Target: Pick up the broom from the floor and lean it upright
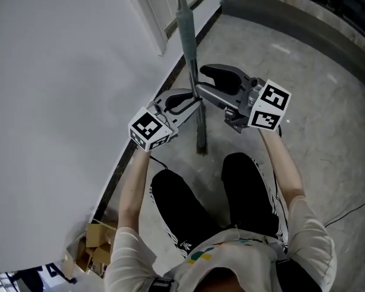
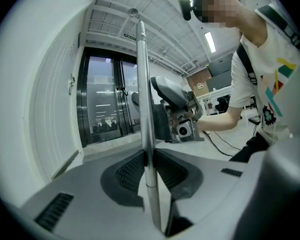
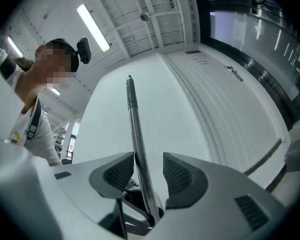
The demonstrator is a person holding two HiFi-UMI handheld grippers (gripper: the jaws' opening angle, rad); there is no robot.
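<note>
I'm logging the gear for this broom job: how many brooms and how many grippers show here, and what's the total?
broom: 1
grippers: 2, the left gripper shut on the broom, the right gripper open around it
total: 3
</note>
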